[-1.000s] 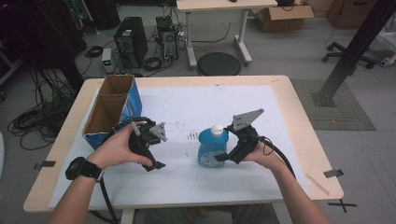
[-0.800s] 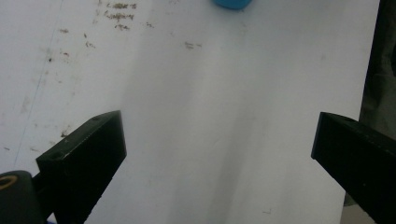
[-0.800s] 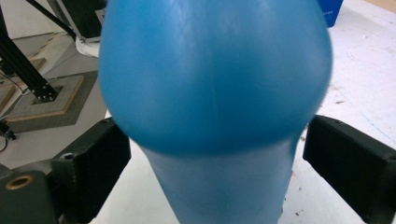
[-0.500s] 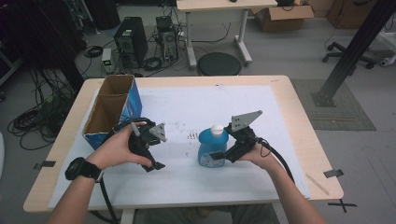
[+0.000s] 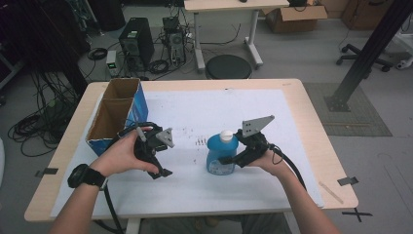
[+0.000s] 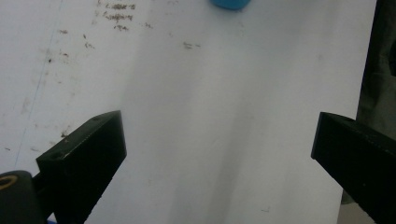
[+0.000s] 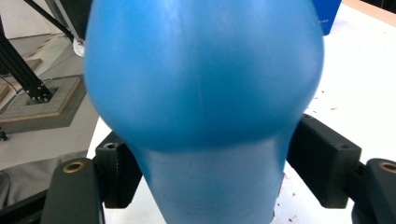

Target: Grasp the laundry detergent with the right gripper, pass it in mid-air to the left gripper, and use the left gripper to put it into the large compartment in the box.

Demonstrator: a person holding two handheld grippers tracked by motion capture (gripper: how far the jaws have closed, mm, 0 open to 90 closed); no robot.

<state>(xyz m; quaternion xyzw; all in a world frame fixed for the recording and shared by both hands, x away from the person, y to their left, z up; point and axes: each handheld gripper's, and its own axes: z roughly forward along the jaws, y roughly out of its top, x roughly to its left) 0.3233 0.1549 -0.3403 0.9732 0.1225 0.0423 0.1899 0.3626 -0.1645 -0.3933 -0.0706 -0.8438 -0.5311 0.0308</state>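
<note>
A blue plastic bottle with a white cap stands upright on the white sheet near the table's middle. My right gripper is shut on its lower body from the right; in the right gripper view the bottle bulges between the two black pads. My left gripper is held over the sheet to the bottle's left, a hand's width away. In the left gripper view its jaws stand wide open around bare paper, and the bottle's base shows at the top edge.
An open blue cardboard box with two compartments stands at the table's left edge, just behind my left hand. White paper with small dark marks covers most of the wooden table. A stool and computers sit on the floor beyond.
</note>
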